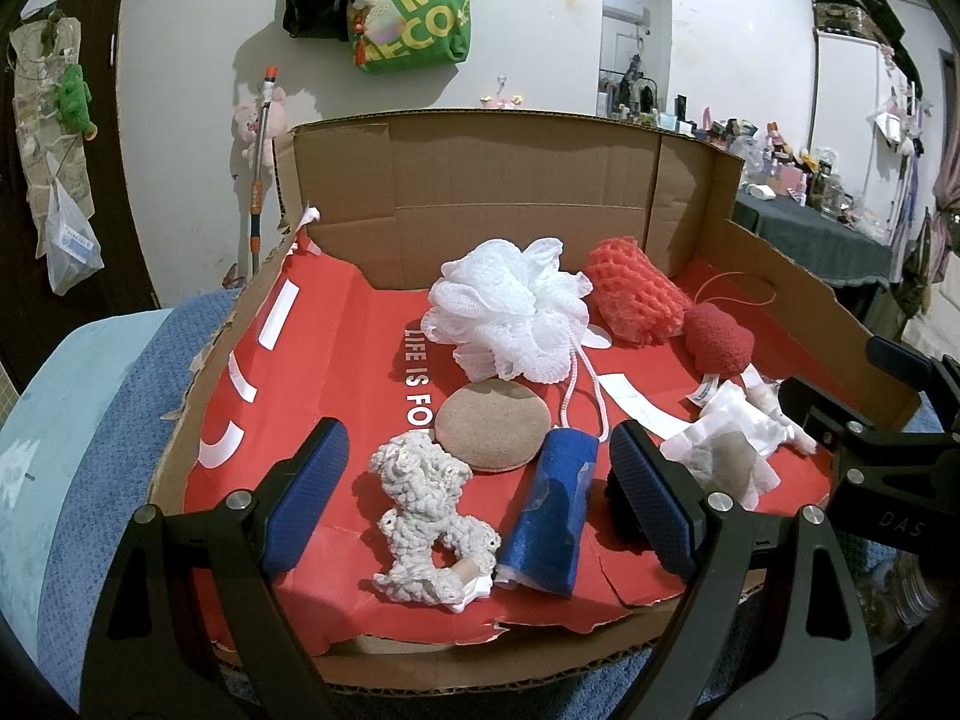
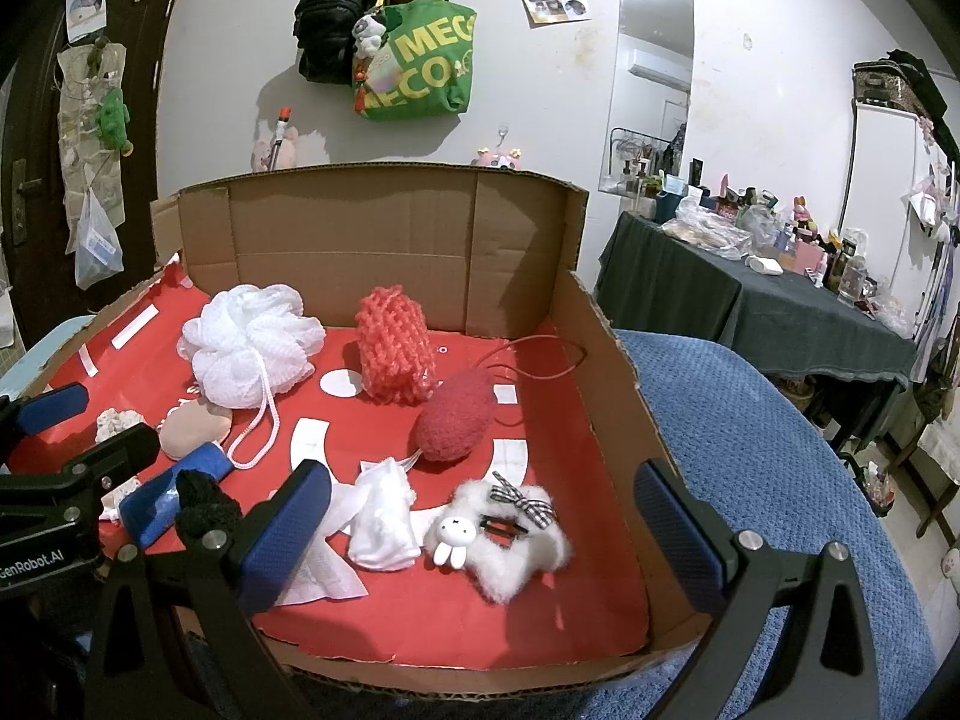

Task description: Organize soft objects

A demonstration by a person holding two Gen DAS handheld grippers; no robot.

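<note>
I read "LIFE IS FO" on the red box floor (image 1: pixel 360 372), the rest hidden by the tan sponge (image 1: pixel 492 435). My left gripper (image 1: pixel 480 501) and right gripper (image 2: pixel 483 531) both gaped wide, empty.

One white mesh pouf (image 1: pixel 507 315), two red knits (image 2: pixel 396 351), one blue roll (image 1: pixel 552 516), one box (image 1: pixel 510 180)

Both wrist views close above cardboard box (image 1: pixel 516 180), facing wall, probably overlapping mid-box
</note>
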